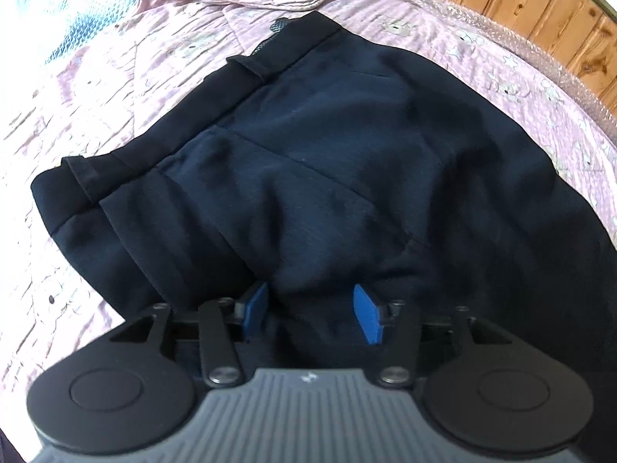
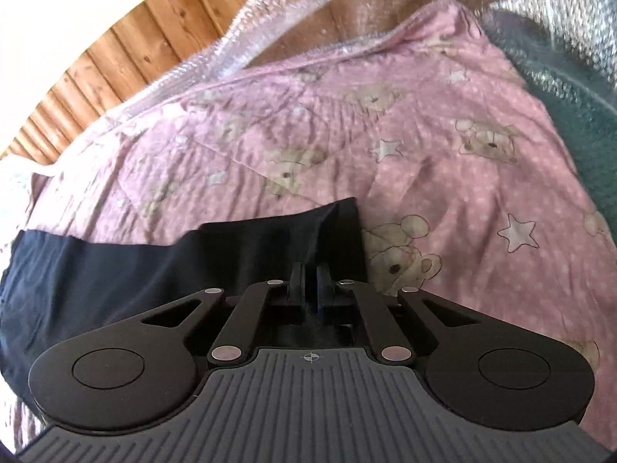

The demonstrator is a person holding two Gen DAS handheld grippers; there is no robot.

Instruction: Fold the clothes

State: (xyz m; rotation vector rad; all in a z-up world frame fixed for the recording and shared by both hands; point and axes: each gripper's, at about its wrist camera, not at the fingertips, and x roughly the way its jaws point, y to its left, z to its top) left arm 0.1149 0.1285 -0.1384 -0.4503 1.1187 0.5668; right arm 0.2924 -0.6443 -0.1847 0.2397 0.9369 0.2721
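The dark trousers (image 1: 308, 162) lie on the bed's pink quilt (image 1: 115, 88), waistband far ahead of the left gripper (image 1: 312, 310), whose jaws stand wide apart astride a ridge of cloth. Their long axis seems to run rightward to the right gripper (image 2: 311, 281), its jaws pinched together on the leg end (image 2: 331, 227).
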